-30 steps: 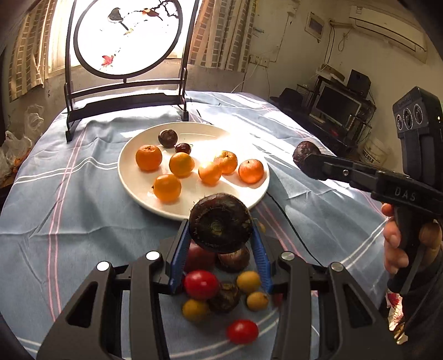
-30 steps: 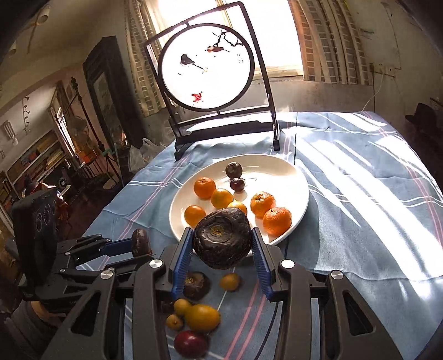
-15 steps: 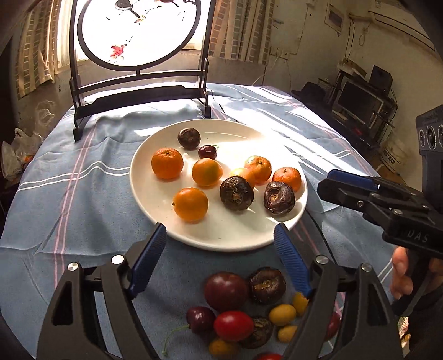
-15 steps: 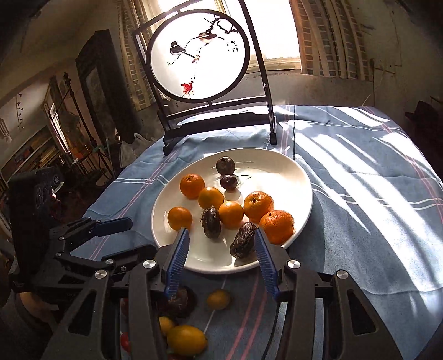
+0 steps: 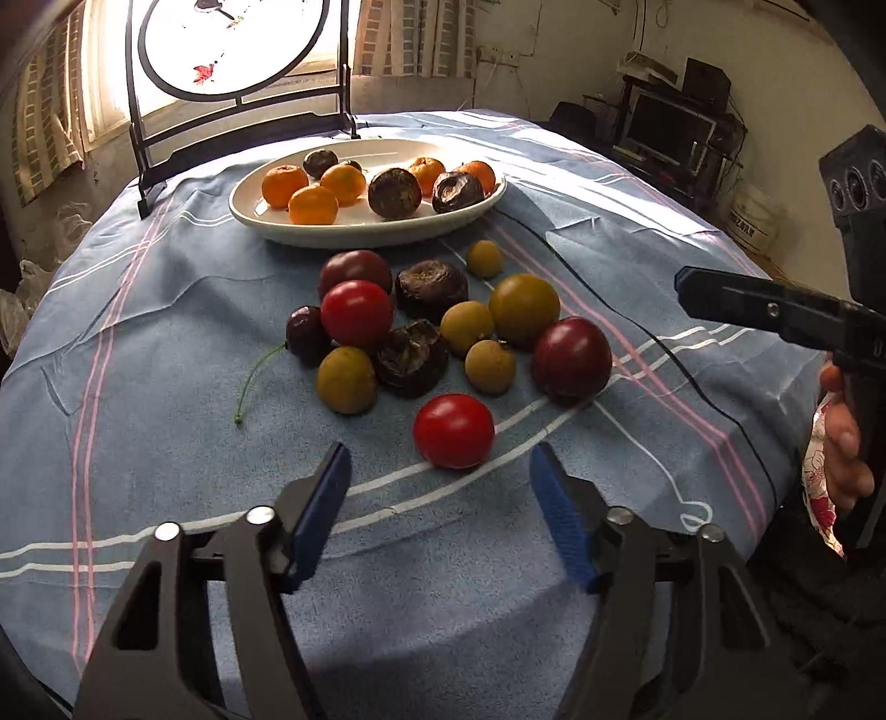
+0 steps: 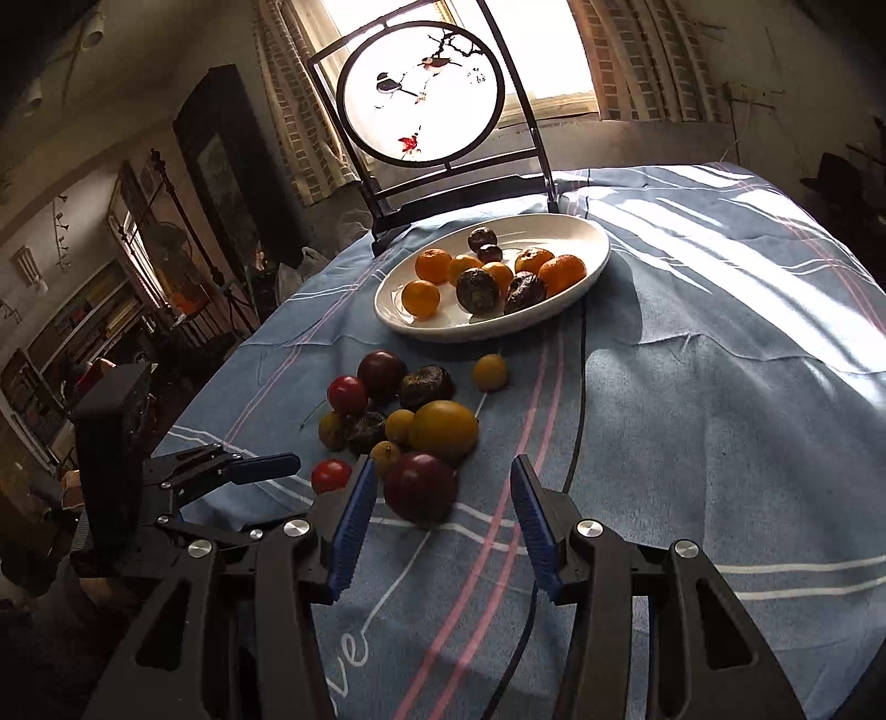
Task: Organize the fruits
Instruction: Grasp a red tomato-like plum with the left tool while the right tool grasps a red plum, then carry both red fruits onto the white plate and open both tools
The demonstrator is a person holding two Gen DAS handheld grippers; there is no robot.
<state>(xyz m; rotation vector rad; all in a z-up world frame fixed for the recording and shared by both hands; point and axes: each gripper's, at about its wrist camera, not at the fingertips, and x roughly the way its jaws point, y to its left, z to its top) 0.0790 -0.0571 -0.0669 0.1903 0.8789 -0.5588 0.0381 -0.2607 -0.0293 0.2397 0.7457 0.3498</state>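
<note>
A white plate [image 5: 354,235] [image 6: 443,332] holds several oranges and two wrinkled dark fruits [image 5: 394,192] [image 6: 477,289]. Nearer lies a loose pile of tomatoes, plums and small yellow-green fruits on the blue cloth. My left gripper [image 5: 438,451] has its jaws closing with nothing pressed between them. A red tomato [image 5: 454,431] sits just at its fingertips. My right gripper [image 6: 443,462] stands open over a dark plum [image 6: 421,487], which lies between its tips, nearer the left pad, not squeezed. Each gripper shows in the other's view: right gripper [image 5: 686,282], left gripper [image 6: 277,462].
A round painted screen in a black frame [image 5: 232,50] [image 6: 421,94] stands at the table's far edge. A thin black cable [image 5: 609,299] [image 6: 581,387] runs across the cloth right of the pile. A person's hand [image 5: 841,443] grips the right handle. Furniture stands beyond the table.
A second ago each gripper carried a wrinkled dark fruit over the plate. Both fruits now lie on the plate, and both grippers have pulled back and down to the pile.
</note>
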